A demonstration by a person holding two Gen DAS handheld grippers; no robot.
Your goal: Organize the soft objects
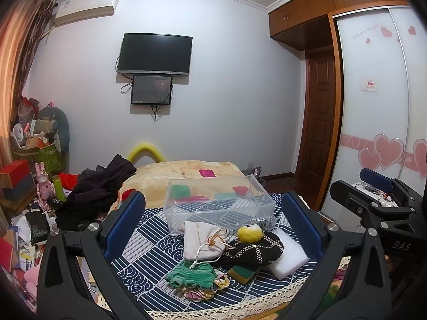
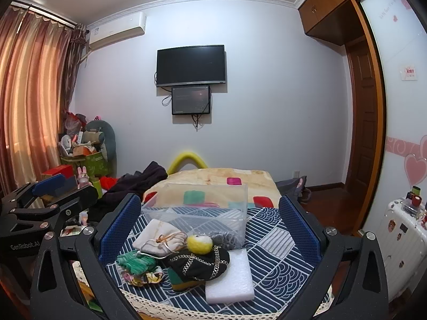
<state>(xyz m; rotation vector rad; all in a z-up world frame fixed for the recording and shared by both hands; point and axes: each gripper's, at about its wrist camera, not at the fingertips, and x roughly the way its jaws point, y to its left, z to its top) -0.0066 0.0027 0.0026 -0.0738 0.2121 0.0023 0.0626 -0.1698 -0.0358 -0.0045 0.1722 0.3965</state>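
Soft items lie in a pile on a blue patterned cloth point(image 1: 149, 253) point(image 2: 275, 253): a beige drawstring pouch point(image 1: 200, 241) point(image 2: 157, 241), a yellow felt ball point(image 1: 249, 232) point(image 2: 200, 244), a black pouch with gold chain point(image 1: 253, 250) point(image 2: 202, 265), a green knit piece point(image 1: 190, 274) point(image 2: 136, 262), a white foam block point(image 1: 287, 253) point(image 2: 230, 280) and a green-yellow sponge point(image 1: 244, 272) point(image 2: 184, 282). A clear plastic box point(image 1: 218, 202) point(image 2: 197, 210) stands empty behind them. My left gripper point(image 1: 213, 221) and right gripper point(image 2: 205, 226) are both open and empty, held above the pile.
A beige blanket point(image 1: 186, 176) point(image 2: 213, 181) covers the bed behind the box. Dark clothes point(image 1: 98, 189) lie to the left. Cluttered boxes and toys point(image 1: 34, 160) fill the left corner. A wardrobe point(image 1: 379, 106) and a white suitcase point(image 2: 400, 234) stand at the right.
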